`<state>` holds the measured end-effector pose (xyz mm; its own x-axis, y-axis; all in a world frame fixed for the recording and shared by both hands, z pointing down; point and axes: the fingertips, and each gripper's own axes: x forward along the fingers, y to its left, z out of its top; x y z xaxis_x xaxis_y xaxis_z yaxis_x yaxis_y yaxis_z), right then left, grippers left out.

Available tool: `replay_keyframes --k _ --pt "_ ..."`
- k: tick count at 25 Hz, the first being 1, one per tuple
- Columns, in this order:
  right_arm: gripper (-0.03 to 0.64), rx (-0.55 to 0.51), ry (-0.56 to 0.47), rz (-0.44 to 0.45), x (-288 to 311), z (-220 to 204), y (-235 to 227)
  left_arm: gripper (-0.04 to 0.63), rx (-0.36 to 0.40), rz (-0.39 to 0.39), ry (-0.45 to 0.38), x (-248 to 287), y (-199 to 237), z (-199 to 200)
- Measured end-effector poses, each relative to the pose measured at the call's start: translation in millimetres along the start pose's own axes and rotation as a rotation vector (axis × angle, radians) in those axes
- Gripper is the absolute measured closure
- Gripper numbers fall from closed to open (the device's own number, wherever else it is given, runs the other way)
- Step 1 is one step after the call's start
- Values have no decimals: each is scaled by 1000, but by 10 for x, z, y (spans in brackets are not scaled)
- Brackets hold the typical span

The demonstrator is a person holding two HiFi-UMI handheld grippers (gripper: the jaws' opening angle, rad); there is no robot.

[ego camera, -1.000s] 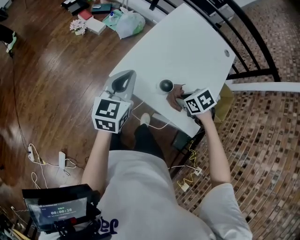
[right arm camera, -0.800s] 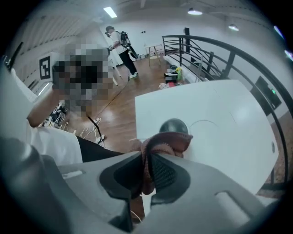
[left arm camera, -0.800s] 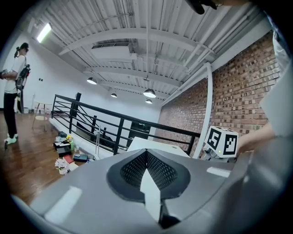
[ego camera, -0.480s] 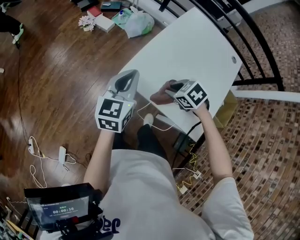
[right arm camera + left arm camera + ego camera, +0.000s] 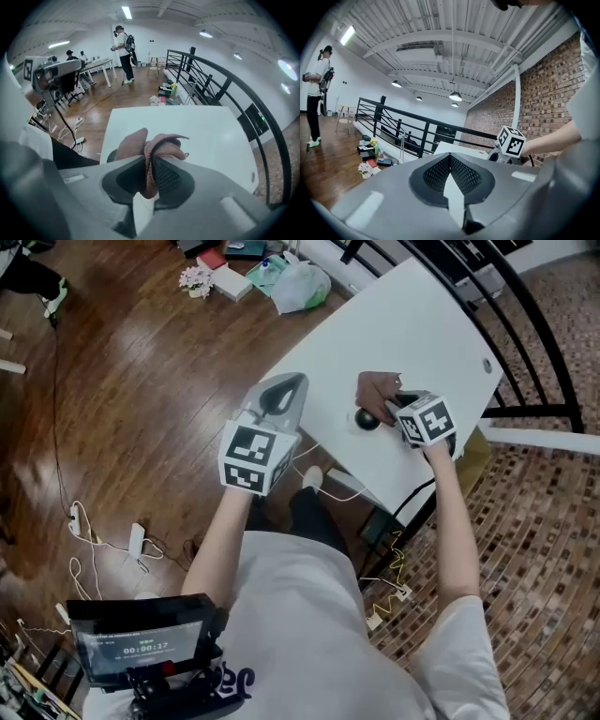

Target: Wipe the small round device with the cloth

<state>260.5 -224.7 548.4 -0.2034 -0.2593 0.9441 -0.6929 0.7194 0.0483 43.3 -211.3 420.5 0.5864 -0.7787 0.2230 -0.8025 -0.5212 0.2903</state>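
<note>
On the white table (image 5: 412, 324) stands the small round black device (image 5: 366, 419), near the front edge. My right gripper (image 5: 390, 405) hovers just right of it, shut on a bunched brownish-pink cloth (image 5: 378, 390) that hangs over the device's far side. In the right gripper view the cloth (image 5: 149, 144) bulges out between the jaws of my right gripper (image 5: 151, 165), and a dark edge of the device (image 5: 111, 156) peeks out at its left. My left gripper (image 5: 292, 384) is held off the table's left edge, shut and empty, and points upward and away (image 5: 450, 159).
A black railing (image 5: 506, 306) runs behind the table. A plastic bag (image 5: 300, 285), boxes and flowers (image 5: 211, 279) lie on the wooden floor beyond it. Cables (image 5: 103, 540) trail at the left. A cardboard box (image 5: 474, 451) sits under the table's right end.
My right gripper has dragged the cloth across the device, from its near side to its far right side. The left gripper has stayed beside the table edge.
</note>
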Motion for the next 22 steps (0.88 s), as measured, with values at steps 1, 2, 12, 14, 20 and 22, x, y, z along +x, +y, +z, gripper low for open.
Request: replay_keyframes --k 1,2,12,14,20,22 --pt "581 -5 8 -7 -22 -74 12 578 -1 -4 2 9 -18 3" --pt "581 -4 9 -5 -41 -138 50 578 -1 -9 6 16 -36 -4" --pt "581 25 28 29 -240 -631 651 578 0 -48 9 112 -207 -10" --pt "581 4 31 50 -219 -597 813 578 0 -46 9 117 -192 -11" --pt "581 -126 77 144 -119 -458 1193 578 -16 -14 -1 78 -128 40" --pt "581 -159 80 171 -55 -411 1279 578 -19 1 3 59 -105 24"
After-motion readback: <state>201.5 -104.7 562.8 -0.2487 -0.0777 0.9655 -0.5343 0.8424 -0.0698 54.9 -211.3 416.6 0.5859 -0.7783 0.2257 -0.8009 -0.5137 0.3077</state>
